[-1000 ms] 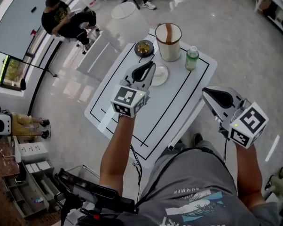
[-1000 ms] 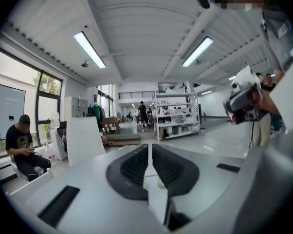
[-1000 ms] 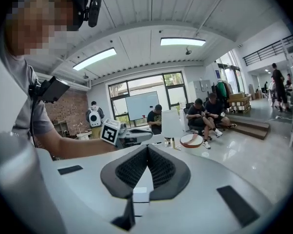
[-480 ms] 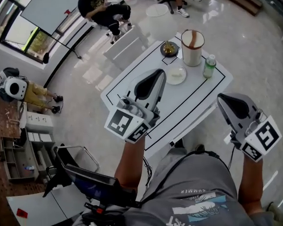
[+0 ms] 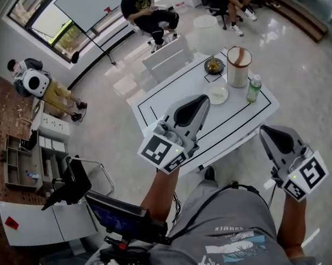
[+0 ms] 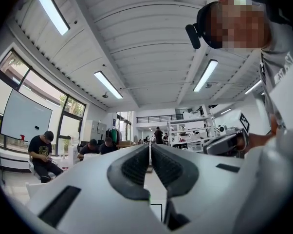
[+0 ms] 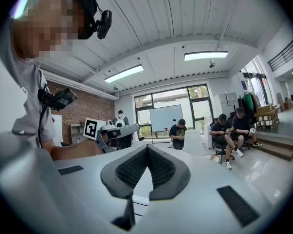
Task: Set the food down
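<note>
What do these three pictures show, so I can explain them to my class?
A person holds a two-jaw tool in each hand: the left gripper and the right gripper. One picture comes from a camera on the person's head, looking down; the other two cameras ride on the grippers, looking along their jaws. On the white table stand a small bowl of food, a plate, a tall white container and a green bottle. Both grippers' jaws are closed, holding nothing.
</note>
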A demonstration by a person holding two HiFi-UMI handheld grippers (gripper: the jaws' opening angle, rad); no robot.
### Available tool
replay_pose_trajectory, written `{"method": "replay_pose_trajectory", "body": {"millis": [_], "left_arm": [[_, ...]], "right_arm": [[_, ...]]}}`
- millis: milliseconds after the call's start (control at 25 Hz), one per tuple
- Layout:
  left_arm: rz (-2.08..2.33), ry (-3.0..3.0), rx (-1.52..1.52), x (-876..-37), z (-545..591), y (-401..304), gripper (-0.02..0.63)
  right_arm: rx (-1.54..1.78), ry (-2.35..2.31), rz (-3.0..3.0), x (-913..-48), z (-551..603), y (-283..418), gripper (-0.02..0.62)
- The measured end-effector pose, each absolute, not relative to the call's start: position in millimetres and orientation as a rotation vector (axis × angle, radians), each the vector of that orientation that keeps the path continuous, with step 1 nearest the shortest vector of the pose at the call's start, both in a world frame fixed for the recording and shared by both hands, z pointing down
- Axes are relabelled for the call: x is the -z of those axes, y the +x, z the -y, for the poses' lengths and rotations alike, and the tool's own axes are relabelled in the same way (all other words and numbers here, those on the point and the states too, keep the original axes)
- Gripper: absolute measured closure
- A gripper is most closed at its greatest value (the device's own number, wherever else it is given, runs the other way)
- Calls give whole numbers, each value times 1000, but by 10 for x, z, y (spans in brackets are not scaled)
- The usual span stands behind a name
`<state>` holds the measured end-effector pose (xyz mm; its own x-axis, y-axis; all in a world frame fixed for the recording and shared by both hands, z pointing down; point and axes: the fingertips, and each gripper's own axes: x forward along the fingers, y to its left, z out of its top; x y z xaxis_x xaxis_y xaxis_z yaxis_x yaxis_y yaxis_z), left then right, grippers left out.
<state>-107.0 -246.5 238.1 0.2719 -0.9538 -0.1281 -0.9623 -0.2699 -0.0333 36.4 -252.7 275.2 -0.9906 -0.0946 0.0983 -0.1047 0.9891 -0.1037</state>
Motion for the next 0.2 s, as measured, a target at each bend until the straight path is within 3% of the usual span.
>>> {"method": "replay_pose_trajectory", "body": {"millis": [200], "left_arm": [[-1833, -2410, -110, -2369, 2416, -835, 586]], "right_arm": [[-166, 130, 3038, -2745, 2454, 566, 589]]}}
